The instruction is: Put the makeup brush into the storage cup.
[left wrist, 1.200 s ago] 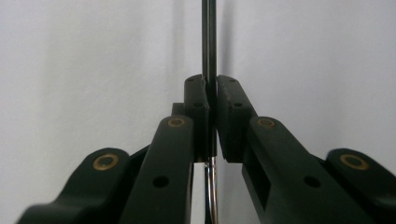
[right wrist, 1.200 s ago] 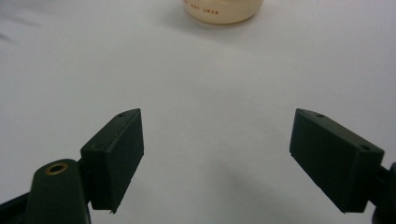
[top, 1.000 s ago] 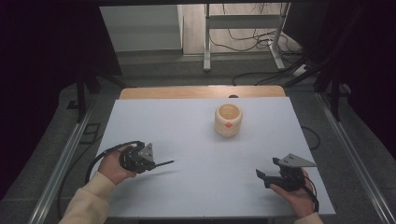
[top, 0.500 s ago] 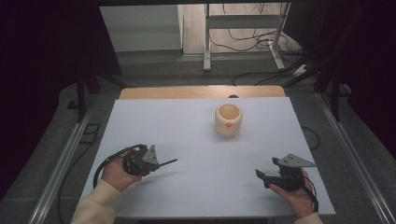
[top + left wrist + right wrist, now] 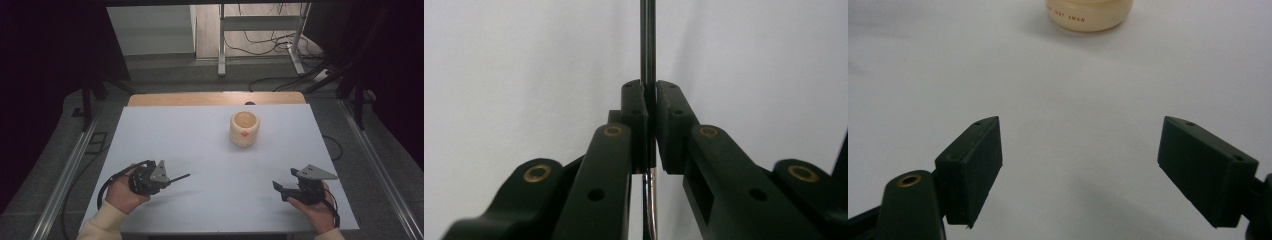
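My left gripper [image 5: 167, 179] is over the near left of the white table [image 5: 200, 150], held in a hand. It is shut on a thin dark metal rod [image 5: 181, 177] that sticks out to the right. In the left gripper view the rod [image 5: 647, 40] runs straight up from between the closed jaws of the left gripper [image 5: 650, 95], and its shiny lower end curves below the pads. At the near right, my right gripper [image 5: 276, 187] stands open with nothing between its fingers. A cream round cup [image 5: 244, 128] with a red mark stands at the middle back, and the right gripper [image 5: 1080, 145] points at this cup [image 5: 1089, 12].
A wooden strip [image 5: 215, 98] edges the table's far side. Metal rails [image 5: 65, 170] run along both sides of the table. Beyond it, a metal stand [image 5: 260, 30] and cables lie on the floor.
My left hand has shifted a little toward the near edge with the rod still clamped. The right hand and the cup have stayed in place.
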`<state>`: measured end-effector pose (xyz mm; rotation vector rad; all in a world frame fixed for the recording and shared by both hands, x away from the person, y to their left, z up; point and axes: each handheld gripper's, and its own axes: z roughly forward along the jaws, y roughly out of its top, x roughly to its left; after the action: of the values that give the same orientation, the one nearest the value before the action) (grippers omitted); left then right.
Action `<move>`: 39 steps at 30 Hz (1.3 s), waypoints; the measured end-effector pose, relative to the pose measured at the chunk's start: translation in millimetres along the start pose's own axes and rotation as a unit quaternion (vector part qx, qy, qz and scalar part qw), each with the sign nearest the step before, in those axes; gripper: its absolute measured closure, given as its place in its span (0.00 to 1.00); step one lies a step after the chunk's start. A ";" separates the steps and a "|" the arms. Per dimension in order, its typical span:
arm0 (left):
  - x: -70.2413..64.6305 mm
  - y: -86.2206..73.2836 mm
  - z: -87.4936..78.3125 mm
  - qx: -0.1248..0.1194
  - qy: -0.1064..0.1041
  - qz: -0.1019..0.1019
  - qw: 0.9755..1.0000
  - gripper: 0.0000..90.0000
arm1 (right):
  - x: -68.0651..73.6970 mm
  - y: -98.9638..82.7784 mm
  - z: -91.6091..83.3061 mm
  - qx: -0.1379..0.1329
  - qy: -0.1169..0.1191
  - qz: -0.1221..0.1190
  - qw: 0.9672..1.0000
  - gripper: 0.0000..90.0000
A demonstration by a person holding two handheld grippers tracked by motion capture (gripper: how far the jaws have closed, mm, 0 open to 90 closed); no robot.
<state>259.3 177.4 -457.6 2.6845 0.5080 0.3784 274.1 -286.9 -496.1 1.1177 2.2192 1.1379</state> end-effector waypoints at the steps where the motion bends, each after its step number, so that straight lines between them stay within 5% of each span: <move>1: -1.5 0.8 -1.2 -0.002 0.001 0.001 1.000 0.93 | 0.0 0.0 0.0 0.000 0.000 0.000 1.000 0.20; 39: -18.1 34.4 7.9 -0.039 -0.003 0.014 0.999 0.93 | 18.2 12.3 9.0 -0.011 0.011 -0.026 1.000 0.20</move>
<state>255.7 138.1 -453.9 2.6192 0.4450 0.3905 274.9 -263.7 -491.3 1.0368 2.2347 1.1550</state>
